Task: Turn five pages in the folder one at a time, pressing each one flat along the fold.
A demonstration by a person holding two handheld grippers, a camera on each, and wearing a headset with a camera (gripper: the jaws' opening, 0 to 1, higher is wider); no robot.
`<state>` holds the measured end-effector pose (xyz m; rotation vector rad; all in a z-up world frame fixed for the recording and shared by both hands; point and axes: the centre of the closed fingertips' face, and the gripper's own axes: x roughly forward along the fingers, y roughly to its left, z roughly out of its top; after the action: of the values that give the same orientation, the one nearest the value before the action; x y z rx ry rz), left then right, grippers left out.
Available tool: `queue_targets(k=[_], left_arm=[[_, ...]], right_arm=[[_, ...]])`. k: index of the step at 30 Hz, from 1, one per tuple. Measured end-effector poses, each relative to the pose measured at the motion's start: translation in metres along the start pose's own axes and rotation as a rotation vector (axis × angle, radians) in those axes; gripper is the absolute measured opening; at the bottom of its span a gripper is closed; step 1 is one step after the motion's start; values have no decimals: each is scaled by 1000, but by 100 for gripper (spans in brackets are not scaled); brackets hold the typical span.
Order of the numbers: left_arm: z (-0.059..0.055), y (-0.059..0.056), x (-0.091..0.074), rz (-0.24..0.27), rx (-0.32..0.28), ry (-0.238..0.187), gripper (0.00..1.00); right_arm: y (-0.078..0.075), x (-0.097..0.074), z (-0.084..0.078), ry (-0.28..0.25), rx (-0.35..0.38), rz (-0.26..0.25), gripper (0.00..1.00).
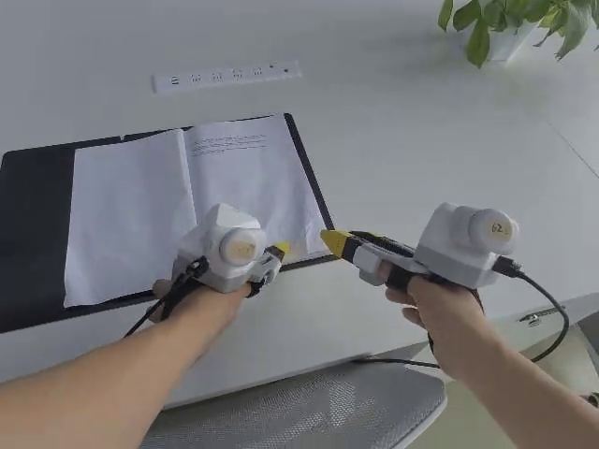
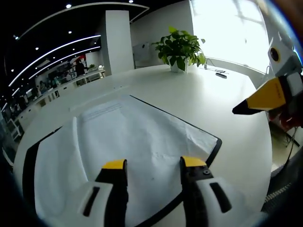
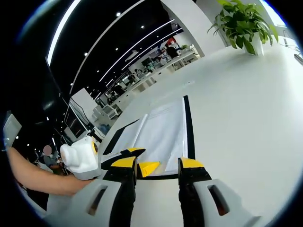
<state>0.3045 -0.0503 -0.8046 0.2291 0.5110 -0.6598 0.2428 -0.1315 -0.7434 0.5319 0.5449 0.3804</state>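
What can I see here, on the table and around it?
table: one, white, under everything
folder: one, black, open on the table's left part
pages: number unclear, white, lying open in the folder
power strip: one, white, beyond the folder
potted plant: one, green in a white pot, far right
chair: one, grey mesh, at the near edge
left gripper: one, white, yellow-tipped jaws open, over the pages' near edge
right gripper: one, same colours, jaws open, right of the folder
hands: two, each holding a gripper

Two grippers are counted: the left gripper [image 1: 277, 253] and the right gripper [image 1: 338, 243]. One folder [image 1: 33, 201] is seen under the left gripper's tips, one power strip [image 1: 227, 76] farther ahead, and one potted plant [image 1: 505, 23] beyond the right gripper.
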Motion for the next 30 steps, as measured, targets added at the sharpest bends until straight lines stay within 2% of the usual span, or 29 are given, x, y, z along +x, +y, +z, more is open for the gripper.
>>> queue_targets(k=[3, 11, 15, 20, 22, 30], left_arm=[[0, 0, 0, -1, -11, -20, 37], [-2, 1, -1, -7, -42, -32, 36], [-2, 2, -1, -9, -37, -35, 34], [-2, 12, -1, 7, -28, -32, 21], [-2, 13, -1, 8, -6, -29, 19], [-3, 12, -1, 5, -17, -26, 16]], right_arm=[[-1, 2, -1, 4, -3, 1, 33], [0, 4, -4, 6, 8, 11, 33], [-1, 6, -3, 5, 9, 12, 32], [-2, 7, -4, 9, 10, 11, 32], [-2, 8, -5, 13, 12, 11, 32], [0, 17, -11, 34, 2, 11, 31]])
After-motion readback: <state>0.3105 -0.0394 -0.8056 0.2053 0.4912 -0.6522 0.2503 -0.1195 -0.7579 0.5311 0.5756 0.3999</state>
